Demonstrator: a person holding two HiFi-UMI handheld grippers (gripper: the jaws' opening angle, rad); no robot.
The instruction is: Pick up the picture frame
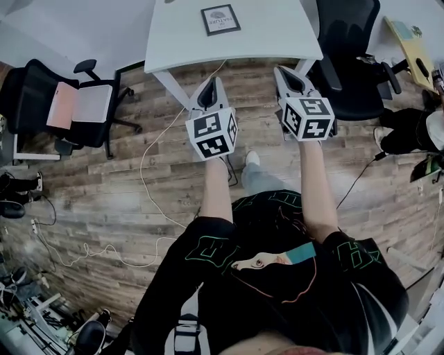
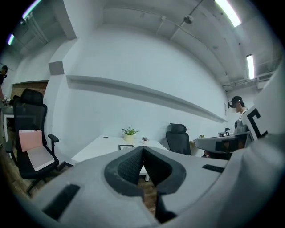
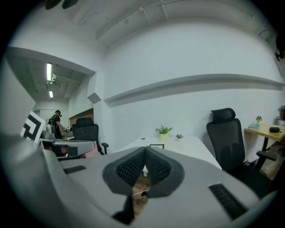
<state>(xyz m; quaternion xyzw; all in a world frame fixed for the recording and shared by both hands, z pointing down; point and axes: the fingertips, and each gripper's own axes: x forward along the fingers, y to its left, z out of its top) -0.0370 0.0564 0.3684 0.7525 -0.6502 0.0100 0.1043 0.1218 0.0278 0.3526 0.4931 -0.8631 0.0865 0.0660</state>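
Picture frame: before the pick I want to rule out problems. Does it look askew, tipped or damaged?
Nothing stands out. The picture frame sits on the white table, roughly square with its edges, with no visible damage. A white cable trails loose over the wooden floor below.

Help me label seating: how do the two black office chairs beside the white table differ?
The left black office chair carries pink and white sheets and stands apart from the white table; the right black office chair has a bare seat and sits close beside it. Both have armrests.
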